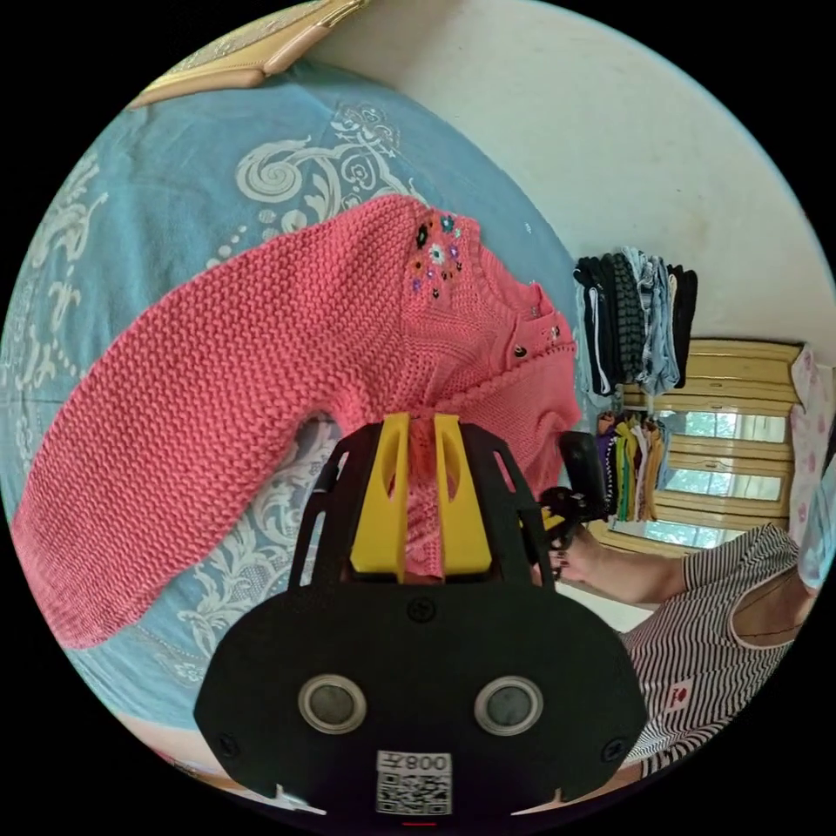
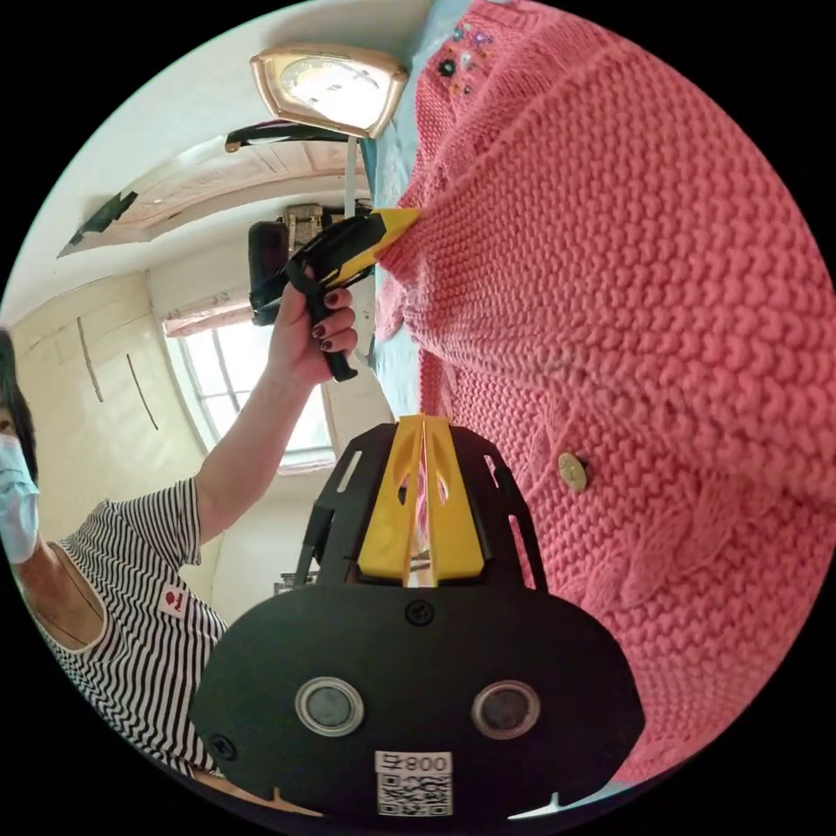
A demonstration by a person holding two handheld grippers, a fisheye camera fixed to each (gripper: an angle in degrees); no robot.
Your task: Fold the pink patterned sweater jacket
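Pink sweater jacket (image 1: pixel 287 348) hangs lifted over a blue patterned bedspread (image 1: pixel 174 200), one sleeve spread out. Left tongs (image 1: pixel 422 435) pinch a fold of its knit; right tongs (image 2: pixel 424 435) clamp its edge near a gold button (image 2: pixel 571 471). No brand writing is legible.

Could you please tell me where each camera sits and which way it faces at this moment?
Left gripper view: rides the left gripper, facing the pink sweater over a blue bedspread; a hand and striped shirt show.
Right gripper view: rides the right gripper, close against the knit; the raised hand holds the left gripper there.
Shared: sweater, person.
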